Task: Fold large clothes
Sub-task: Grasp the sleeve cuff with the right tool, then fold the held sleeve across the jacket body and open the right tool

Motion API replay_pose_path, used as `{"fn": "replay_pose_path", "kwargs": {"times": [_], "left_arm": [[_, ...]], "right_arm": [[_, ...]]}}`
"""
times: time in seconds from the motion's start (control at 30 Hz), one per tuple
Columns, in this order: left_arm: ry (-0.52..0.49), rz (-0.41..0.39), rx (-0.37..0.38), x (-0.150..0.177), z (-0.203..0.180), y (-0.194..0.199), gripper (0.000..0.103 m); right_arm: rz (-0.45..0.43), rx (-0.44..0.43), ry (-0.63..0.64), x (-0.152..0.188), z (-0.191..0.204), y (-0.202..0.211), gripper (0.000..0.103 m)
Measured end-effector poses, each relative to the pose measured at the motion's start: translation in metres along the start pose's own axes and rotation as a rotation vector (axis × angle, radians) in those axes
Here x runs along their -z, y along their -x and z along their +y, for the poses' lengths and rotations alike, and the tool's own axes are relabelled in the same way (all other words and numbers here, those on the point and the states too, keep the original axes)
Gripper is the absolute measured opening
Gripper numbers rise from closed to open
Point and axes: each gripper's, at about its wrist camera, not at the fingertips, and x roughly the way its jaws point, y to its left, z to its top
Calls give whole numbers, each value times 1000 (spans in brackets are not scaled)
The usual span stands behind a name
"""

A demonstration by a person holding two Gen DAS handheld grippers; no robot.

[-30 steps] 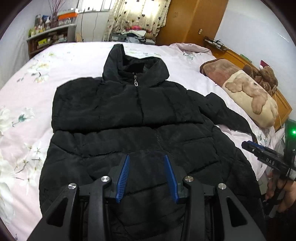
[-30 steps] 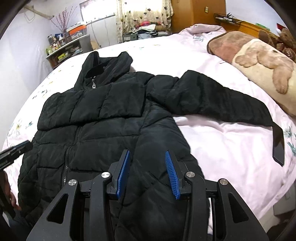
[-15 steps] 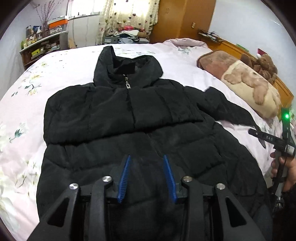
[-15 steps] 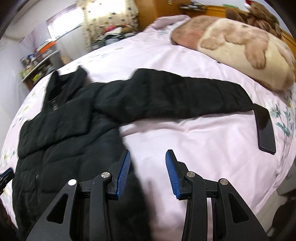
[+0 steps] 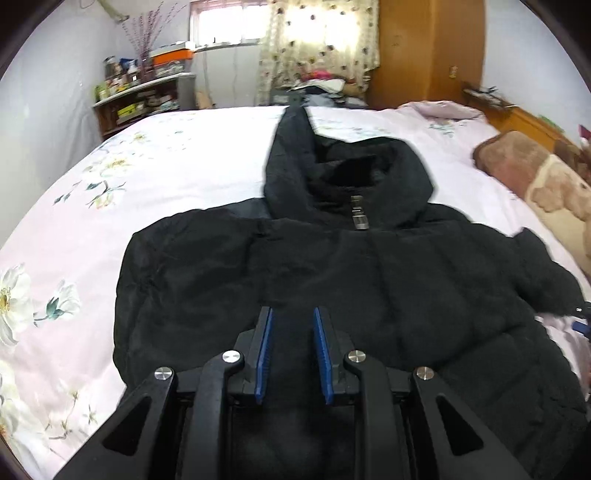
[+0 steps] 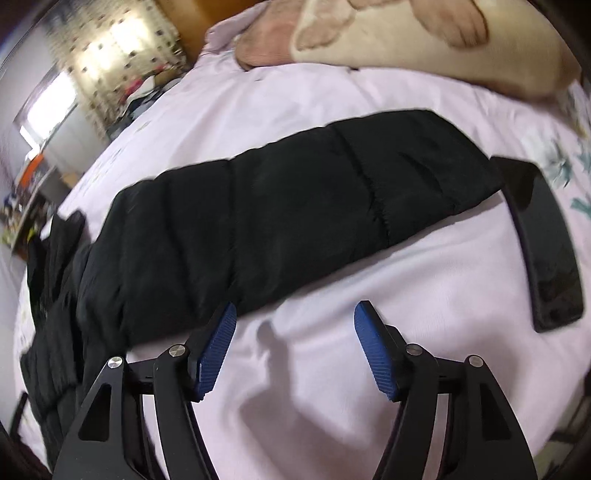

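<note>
Here right gripper [image 6: 291,332], jaws wide and empty, nears sleeve [image 6: 295,195]; slick padding may slip, nearby phone [image 6: 543,251] may snag. Left gripper [image 5: 293,350], jaws narrowly parted, empty over jacket [image 5: 332,280].

Bright window [image 5: 225,27] backlight; blurred, warped edges

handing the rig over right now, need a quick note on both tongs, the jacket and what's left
Left tongs: open, empty, over the middle of the black jacket.
Right tongs: wide open, empty, low over the pink sheet just short of the outstretched sleeve.
Jacket lies face up, zipped, on the bed, hood toward the far side. A dark phone lies by the cuff.
Done: the jacket's other sleeve looks folded across the chest.
Left: grasp the sleeve, fold it in, then fold the body.
</note>
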Motion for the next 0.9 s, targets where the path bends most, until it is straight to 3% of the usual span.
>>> {"fn": "replay_pose_path", "kwargs": {"times": [0.17,0.33,0.37,0.43,0.5,0.73,0.9], "left_arm": [[66,50,-24,2,22,-34,23],[49,59,-25,7,21,-42,23],[50,60,-22,7,21,-42,23],[54,62,-11,7,23,-41,23],[61,69,4,5,23,-39,23],[74,67,76,-5,21,-17,26],[98,35,124,-14,19,10,30]], "right_arm": [[-20,-26,-81,-19,-9,-18,67],[-19,-7,-149,-30,-10,-29,66],[-29,0,-155,-30,-9,-28,61],[-39,-11,-149,-31,-5,-26,30],[-49,-9,-134,-33,1,-20,17],[-143,-40,-69,-46,33,34,12],[-237,-114,44,-53,81,96,11]]}}
